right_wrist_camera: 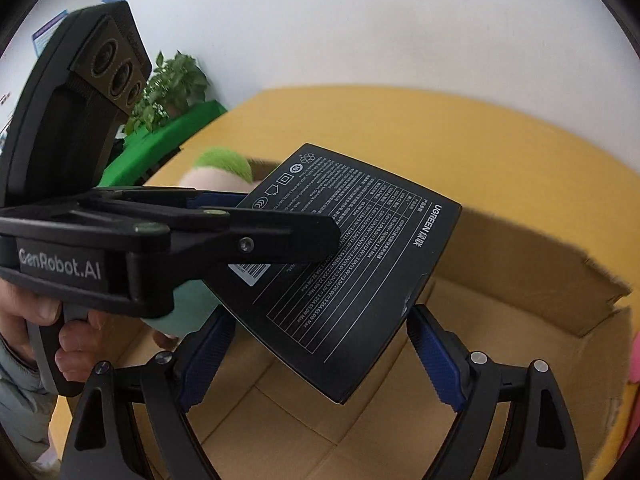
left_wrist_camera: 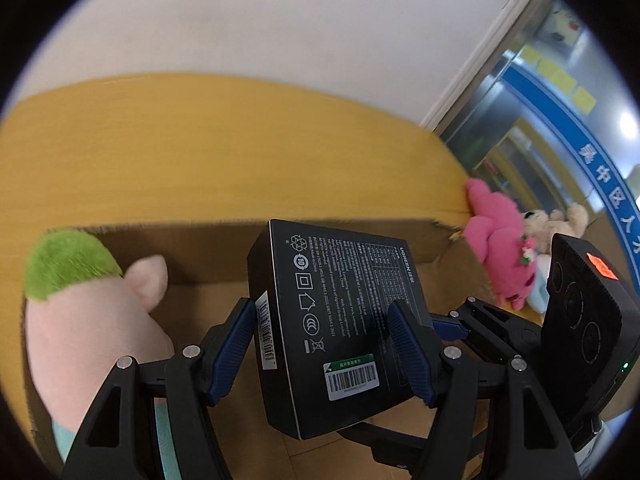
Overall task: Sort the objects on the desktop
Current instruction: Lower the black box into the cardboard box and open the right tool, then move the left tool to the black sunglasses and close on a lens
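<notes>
The left tongs point(left_wrist_camera: 326, 350) were clamped on a black UGREEN box point(left_wrist_camera: 340, 320), blue pads point(left_wrist_camera: 408, 354) pressed against its two long sides. The box hung tilted above the open cardboard carton point(right_wrist_camera: 520, 280), printed back face uppermost. The right tongs point(right_wrist_camera: 320, 356) stood apart and gripped nothing; the box's lower corner lay between the pads, but whether it touched them could not be told. A pink plush toy with a green top point(left_wrist_camera: 80, 300) lay in the carton's left end. A bright pink plush point(left_wrist_camera: 500, 248) sat at the carton's right edge. The carton rested on the yellow bench point(left_wrist_camera: 200, 140). A hand point(right_wrist_camera: 44, 320) held the left tool's grip.
</notes>
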The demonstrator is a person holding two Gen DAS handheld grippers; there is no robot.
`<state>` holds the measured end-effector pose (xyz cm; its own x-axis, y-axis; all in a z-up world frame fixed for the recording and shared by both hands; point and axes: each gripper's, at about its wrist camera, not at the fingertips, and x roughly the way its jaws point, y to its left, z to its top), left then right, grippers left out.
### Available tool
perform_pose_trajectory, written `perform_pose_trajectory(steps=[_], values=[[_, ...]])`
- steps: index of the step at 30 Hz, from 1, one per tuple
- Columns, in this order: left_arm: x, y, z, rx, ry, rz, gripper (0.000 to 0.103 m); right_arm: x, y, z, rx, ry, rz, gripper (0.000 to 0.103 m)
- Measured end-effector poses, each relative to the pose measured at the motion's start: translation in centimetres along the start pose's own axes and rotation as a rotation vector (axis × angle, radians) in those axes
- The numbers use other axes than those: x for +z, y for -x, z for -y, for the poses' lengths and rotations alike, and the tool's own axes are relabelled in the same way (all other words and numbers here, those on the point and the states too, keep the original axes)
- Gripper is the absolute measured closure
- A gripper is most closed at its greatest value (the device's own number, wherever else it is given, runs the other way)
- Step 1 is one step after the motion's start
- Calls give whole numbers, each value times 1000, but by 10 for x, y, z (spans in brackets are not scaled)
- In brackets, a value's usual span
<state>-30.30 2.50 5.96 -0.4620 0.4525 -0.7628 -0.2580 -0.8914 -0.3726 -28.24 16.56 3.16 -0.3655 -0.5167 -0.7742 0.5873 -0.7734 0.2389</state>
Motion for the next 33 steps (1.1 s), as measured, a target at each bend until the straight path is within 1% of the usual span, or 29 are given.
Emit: perform_pose_trajectory(steps=[3,5,7,8,10,11,12,14,15,17,19,20,21,22,23,24,26,27,28,31,33], values=[[-3,-22,-3,48,16,-72,35,0,-23,16,-6,-22,-61,16],[-7,-36,-6,83,47,-126,35,-8,-34,18,-19,-29,-95,18],[-10,-46,-5,127,52,-171,35,-13,-44,19,-33,-32,-130,19],[-12,-45,-5,129,56,-163,33,-15,-46,19,-37,-33,-139,19],[-15,-41,-8,127,69,-169,35,-16,-43,19,-48,-43,-135,18],[-16,-35,-6,136,67,-159,34,-17,-40,18,-53,-48,-135,18],[-17,-25,-2,154,53,-133,34,-17,-34,17,-66,-51,-131,17],[-18,0,9,183,13,-64,34,-20,-19,12,-90,-49,-119,12],[-21,16,14,190,-6,-22,34,-23,-4,8,-103,-47,-93,10],[-30,57,32,171,-53,80,34,-29,18,0,-124,-48,-53,6],[-46,97,46,181,-92,172,33,-34,49,-16,-147,-48,7,4],[-60,121,56,200,-123,228,28,-36,63,-25,-157,-50,32,4],[-69,136,61,214,-146,263,24,-43,82,-34,-177,-57,70,3],[-81,155,68,238,-174,310,24,-38,98,-43,-185,-62,94,1],[-93,171,76,261,-193,352,24,-43,110,-47,-193,-73,118,0],[-103,183,82,283,-202,381,24,-55,129,-54,-204,-90,146,0],[-125,203,93,336,-214,425,24,-74,156,-79,-210,-96,202,0],[-133,208,104,346,-220,439,24,-85,169,-85,-224,-100,226,0],[-143,214,113,345,-232,452,24,-97,181,-93,-242,-108,251,0],[-169,220,131,333,-271,477,24,-115,205,-110,-267,-109,280,0],[-179,221,144,317,-281,473,24,-126,218,-120,-286,-99,292,0]])
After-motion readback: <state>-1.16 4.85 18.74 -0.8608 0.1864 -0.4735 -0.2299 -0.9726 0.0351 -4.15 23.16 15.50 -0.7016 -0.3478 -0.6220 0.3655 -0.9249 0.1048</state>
